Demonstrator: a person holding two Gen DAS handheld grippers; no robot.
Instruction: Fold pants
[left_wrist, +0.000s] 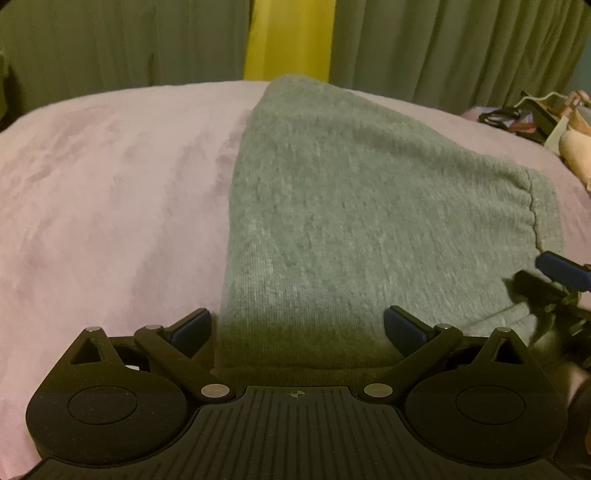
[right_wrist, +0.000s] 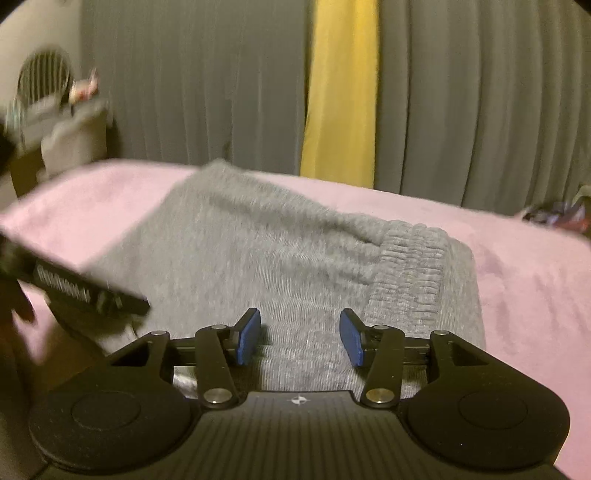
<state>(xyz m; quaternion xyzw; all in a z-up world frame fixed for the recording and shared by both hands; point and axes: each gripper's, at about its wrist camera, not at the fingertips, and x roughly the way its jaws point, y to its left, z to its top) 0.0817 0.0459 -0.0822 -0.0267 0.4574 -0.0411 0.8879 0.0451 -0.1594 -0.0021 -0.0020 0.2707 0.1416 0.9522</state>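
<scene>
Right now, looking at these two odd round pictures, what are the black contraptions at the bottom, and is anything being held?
No robot here: a person holds a black two-finger gripper in each hand, with a wide-angle camera on each looking along its blue-padded fingers. One picture comes from the left gripper, the other from the right gripper. Folded grey knit pants lie on a pink plush blanket, with grey curtains behind. Both grippers stand open just above the pants, holding nothing.
</scene>
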